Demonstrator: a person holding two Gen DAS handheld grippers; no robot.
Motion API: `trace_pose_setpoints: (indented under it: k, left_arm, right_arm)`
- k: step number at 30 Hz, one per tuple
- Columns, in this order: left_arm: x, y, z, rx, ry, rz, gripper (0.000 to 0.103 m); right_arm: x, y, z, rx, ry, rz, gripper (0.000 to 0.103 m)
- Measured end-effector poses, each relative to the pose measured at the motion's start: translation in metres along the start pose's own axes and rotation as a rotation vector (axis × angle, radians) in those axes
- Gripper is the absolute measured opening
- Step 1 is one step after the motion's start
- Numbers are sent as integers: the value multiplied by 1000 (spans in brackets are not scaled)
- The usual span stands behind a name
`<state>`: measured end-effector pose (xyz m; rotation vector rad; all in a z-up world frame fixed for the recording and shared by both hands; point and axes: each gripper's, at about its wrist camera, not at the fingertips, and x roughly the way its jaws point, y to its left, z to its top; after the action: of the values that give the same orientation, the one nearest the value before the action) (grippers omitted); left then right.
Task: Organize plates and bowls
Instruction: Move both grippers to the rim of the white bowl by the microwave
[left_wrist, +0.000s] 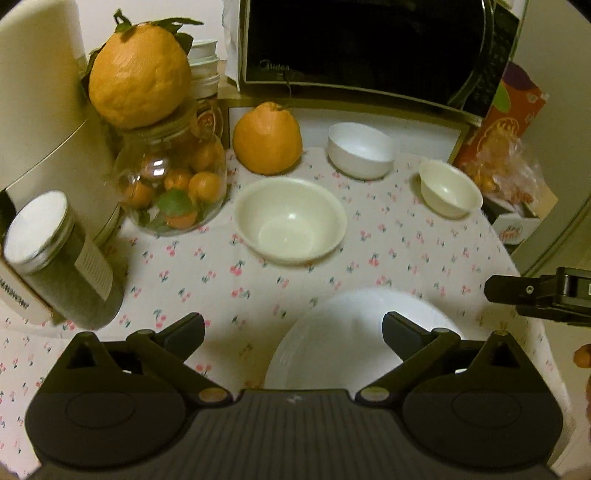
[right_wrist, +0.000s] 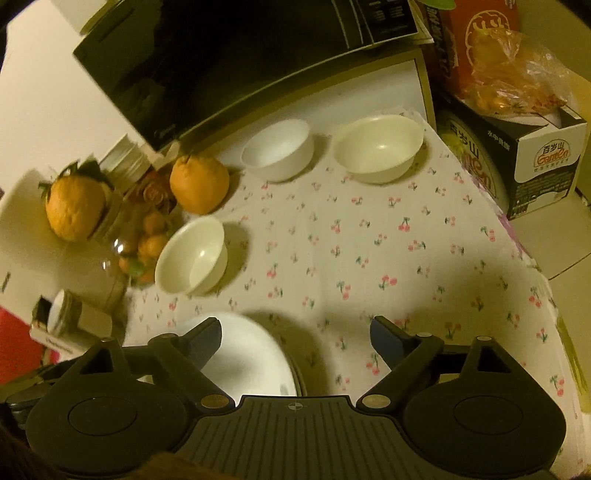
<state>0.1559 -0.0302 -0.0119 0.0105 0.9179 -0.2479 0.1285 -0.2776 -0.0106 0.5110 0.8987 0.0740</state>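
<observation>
A white plate stack (left_wrist: 332, 350) lies on the cherry-print tablecloth near the front edge. My left gripper (left_wrist: 293, 325) hovers open over it, its right finger above the plate and its left finger over bare cloth. Beyond stand a wide cream bowl (left_wrist: 290, 219), a white bowl (left_wrist: 360, 149) and a small cream bowl (left_wrist: 448, 188). In the right wrist view my right gripper (right_wrist: 295, 326) is open with only cloth between its fingers. The plate stack (right_wrist: 243, 354) shows under its left finger. The same bowls (right_wrist: 192, 254), (right_wrist: 277, 151), (right_wrist: 378, 147) stand further back.
A black microwave (left_wrist: 369, 48) fills the back. Left of the bowls stand a glass jar of small oranges (left_wrist: 170, 184) with a big orange (left_wrist: 138, 72) on top, another orange (left_wrist: 267, 138), and a metal-lidded jar (left_wrist: 62, 258). Boxes and a bag (right_wrist: 517, 122) crowd the right edge.
</observation>
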Motion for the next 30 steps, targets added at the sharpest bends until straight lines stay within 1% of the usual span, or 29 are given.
trace_pose_setpoints:
  k: [7, 12, 20, 24, 28, 30]
  left_arm:
    - [10, -5, 31, -60, -17, 0, 103]
    - [20, -14, 55, -79, -65, 5, 103]
    - [50, -28, 98, -105, -94, -42, 103]
    - [66, -36, 111, -109, -100, -56, 103]
    - [82, -42, 124, -113, -104, -90, 102]
    - [90, -43, 128, -114, -107, -108, 100]
  right_arm:
    - [14, -7, 37, 50, -23, 50, 91]
    - [27, -11, 68, 66, -49, 63, 91]
    - [53, -21, 115, 80, -87, 76, 91]
    - [66, -25, 133, 75, -104, 83, 91]
    - [81, -27, 147, 62, -107, 107, 91]
    - [89, -27, 153, 46, -111, 116, 91]
